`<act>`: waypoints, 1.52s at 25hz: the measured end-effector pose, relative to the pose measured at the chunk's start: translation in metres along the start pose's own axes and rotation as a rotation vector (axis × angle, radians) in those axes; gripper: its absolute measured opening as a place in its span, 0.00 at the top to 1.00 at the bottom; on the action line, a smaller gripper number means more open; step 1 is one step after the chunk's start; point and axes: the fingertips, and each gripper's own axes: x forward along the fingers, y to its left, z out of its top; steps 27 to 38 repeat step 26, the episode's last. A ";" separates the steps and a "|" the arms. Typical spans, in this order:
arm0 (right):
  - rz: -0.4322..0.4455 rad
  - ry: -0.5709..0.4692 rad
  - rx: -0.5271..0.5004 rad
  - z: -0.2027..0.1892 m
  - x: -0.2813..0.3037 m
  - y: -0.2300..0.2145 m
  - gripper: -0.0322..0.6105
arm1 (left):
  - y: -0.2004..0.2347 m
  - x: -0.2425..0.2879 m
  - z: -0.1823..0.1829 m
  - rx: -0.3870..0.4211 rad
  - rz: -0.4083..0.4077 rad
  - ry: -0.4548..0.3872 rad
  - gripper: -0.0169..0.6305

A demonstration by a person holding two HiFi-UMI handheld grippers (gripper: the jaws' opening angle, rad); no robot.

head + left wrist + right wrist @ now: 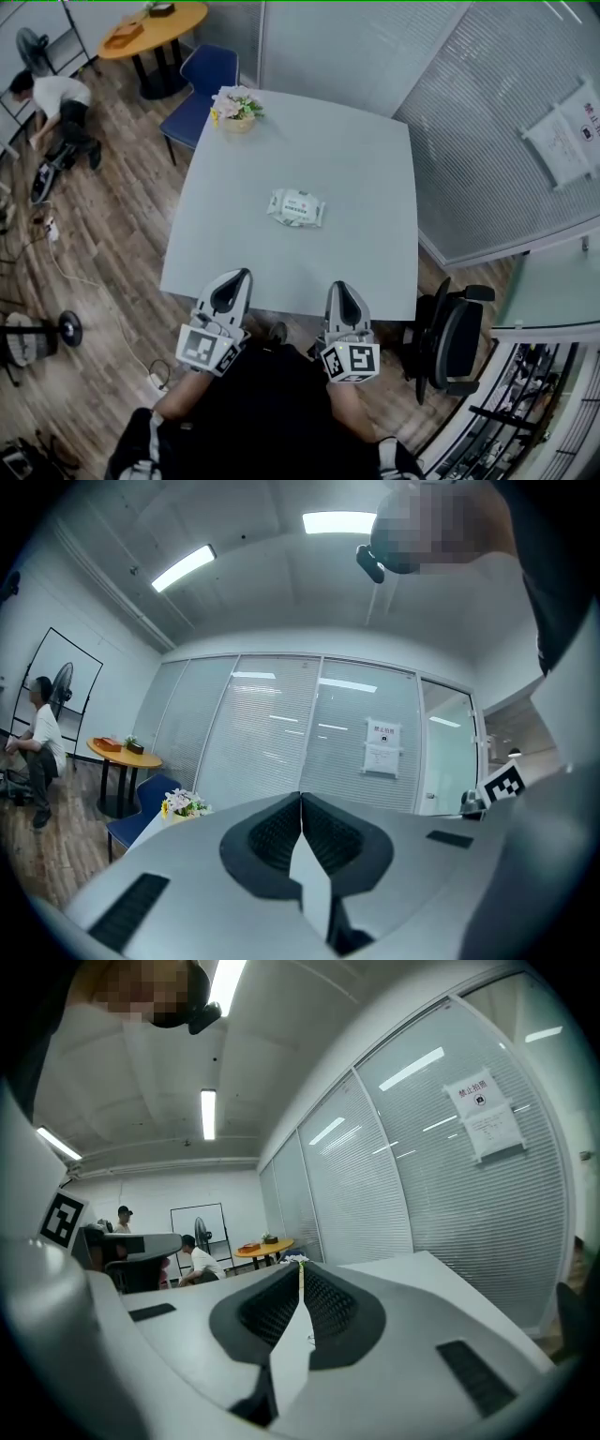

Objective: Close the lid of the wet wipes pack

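Observation:
The wet wipes pack [296, 207] lies flat in the middle of the pale table [375, 178], white with a green label; I cannot make out how its lid stands. Both grippers are held near the table's front edge, well short of the pack. My left gripper [239, 277] has its jaws together with nothing between them, as the left gripper view [300, 799] confirms. My right gripper [341, 288] is likewise shut and empty, its tips meeting in the right gripper view [301, 1266]. Both point level across the room, over the table.
A small flower pot [237, 109] stands at the table's far left corner. A blue chair [199, 94] sits behind it, a black office chair [450, 342] at the front right. Glass partitions [506, 131] line the right side. A person [56, 103] crouches on the floor far left.

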 end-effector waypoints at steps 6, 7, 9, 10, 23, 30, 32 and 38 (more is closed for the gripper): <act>-0.016 -0.007 -0.013 0.004 0.003 0.009 0.91 | 0.010 -0.005 0.002 -0.016 -0.010 -0.003 0.94; -0.019 -0.007 -0.014 0.004 0.003 0.010 0.91 | 0.011 -0.006 0.002 -0.017 -0.012 -0.004 0.94; -0.023 -0.004 -0.021 0.004 0.004 0.011 0.91 | 0.014 -0.006 0.003 -0.021 -0.014 -0.007 0.94; -0.024 0.000 -0.025 0.004 0.005 0.012 0.91 | 0.015 -0.006 0.002 -0.023 -0.015 -0.008 0.94; -0.025 -0.007 -0.038 0.009 0.013 0.016 0.91 | 0.022 -0.001 0.005 -0.025 -0.018 -0.015 0.94; -0.021 -0.008 -0.041 0.011 0.014 0.016 0.91 | 0.022 0.000 0.005 -0.026 -0.019 -0.015 0.94; -0.021 -0.008 -0.041 0.011 0.014 0.016 0.91 | 0.022 0.000 0.005 -0.026 -0.019 -0.015 0.94; -0.021 -0.008 -0.041 0.011 0.014 0.016 0.91 | 0.022 0.000 0.005 -0.026 -0.019 -0.015 0.94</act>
